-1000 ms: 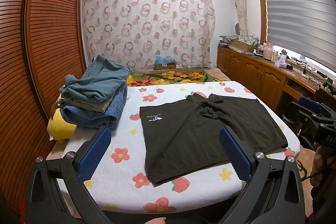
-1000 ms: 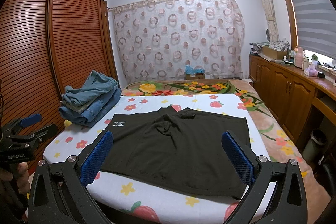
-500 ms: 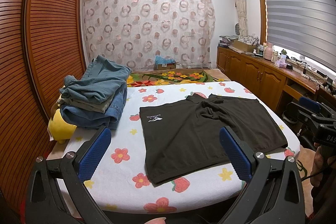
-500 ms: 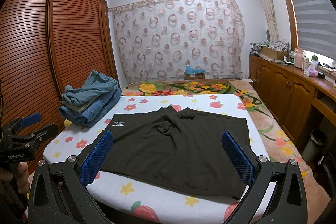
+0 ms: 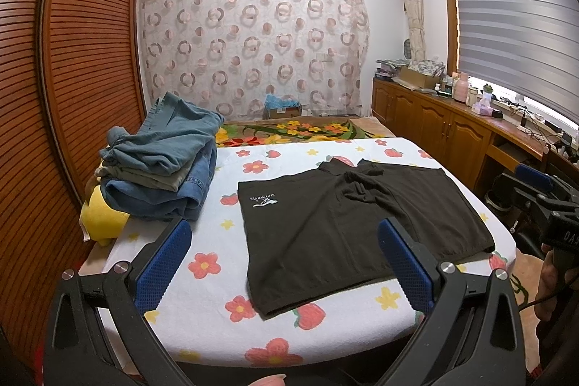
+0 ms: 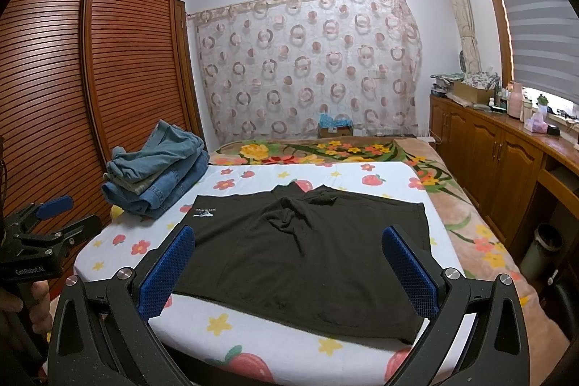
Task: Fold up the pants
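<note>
Black short pants lie spread flat on the white flower-print sheet of the bed, a small white logo at their far left corner. They also show in the right wrist view. My left gripper is open and empty, held above the bed's near edge in front of the pants. My right gripper is open and empty, also short of the pants. Each gripper shows in the other's view, the right and the left.
A pile of folded jeans and denim sits at the bed's far left, with a yellow plush toy below it. A slatted wooden wardrobe stands left. Wooden cabinets line the right wall. A bin stands on the floor.
</note>
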`<control>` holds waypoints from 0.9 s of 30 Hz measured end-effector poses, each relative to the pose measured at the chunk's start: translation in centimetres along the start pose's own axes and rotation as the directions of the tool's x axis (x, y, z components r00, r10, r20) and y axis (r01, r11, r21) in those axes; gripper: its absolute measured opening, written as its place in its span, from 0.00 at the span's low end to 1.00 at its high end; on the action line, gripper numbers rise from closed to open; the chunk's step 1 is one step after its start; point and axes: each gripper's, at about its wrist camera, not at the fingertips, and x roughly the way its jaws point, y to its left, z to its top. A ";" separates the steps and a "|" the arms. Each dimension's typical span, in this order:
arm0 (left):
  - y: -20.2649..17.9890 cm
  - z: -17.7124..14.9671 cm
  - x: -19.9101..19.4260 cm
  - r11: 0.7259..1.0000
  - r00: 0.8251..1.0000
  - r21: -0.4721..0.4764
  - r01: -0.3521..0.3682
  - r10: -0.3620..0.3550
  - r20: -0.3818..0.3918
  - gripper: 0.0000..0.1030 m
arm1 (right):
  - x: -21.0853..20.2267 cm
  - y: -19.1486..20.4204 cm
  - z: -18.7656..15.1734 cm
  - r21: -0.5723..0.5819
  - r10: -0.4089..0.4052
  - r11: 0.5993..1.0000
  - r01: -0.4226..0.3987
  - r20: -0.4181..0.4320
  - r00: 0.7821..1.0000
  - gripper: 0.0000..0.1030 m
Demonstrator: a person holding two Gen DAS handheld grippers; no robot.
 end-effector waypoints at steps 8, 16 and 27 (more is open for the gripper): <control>0.3 -1.1 1.3 1.000 0.998 -0.007 0.022 -0.022 -0.050 1.00 | 0.6 -0.4 -0.2 -0.004 -0.003 1.000 0.003 -0.026 1.000 1.00; 0.8 -2.5 2.9 0.999 0.994 -0.010 0.042 -0.043 -0.095 1.00 | 1.2 -0.5 -0.4 -0.005 -0.010 1.000 0.009 -0.052 0.999 1.00; 1.4 -3.7 5.1 0.996 0.984 -0.012 0.088 -0.089 -0.156 1.00 | 2.1 -0.7 -1.1 -0.011 -0.014 1.000 0.012 -0.118 0.993 1.00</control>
